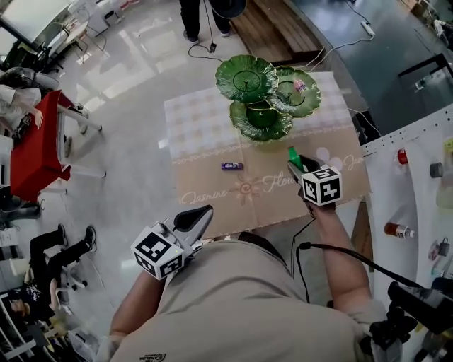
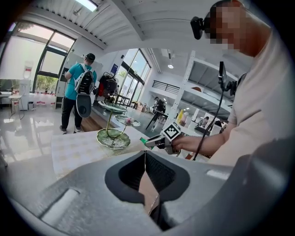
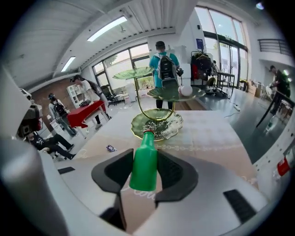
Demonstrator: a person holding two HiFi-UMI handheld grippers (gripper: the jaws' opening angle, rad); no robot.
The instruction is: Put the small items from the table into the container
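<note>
My right gripper (image 1: 297, 166) (image 3: 144, 156) is shut on a small green bottle (image 1: 294, 155) (image 3: 144, 163), held above the table with its neck toward the stand. The container is a green three-tier leaf-dish stand (image 1: 262, 117) (image 3: 156, 125) (image 2: 113, 138) at the table's far side. One upper dish holds a small pink item (image 1: 299, 85). A purple packet (image 1: 231, 166) (image 3: 110, 148) lies on the cloth left of the right gripper. My left gripper (image 1: 202, 214) (image 2: 145, 159) hovers at the table's near edge, shut with nothing in it.
The table (image 1: 205, 120) wears a checked and tan cloth. A white pegboard (image 1: 417, 162) with hung items stands at the right. A red table (image 1: 35, 141) and seated people are at the left. Another person (image 1: 205, 18) stands beyond the table.
</note>
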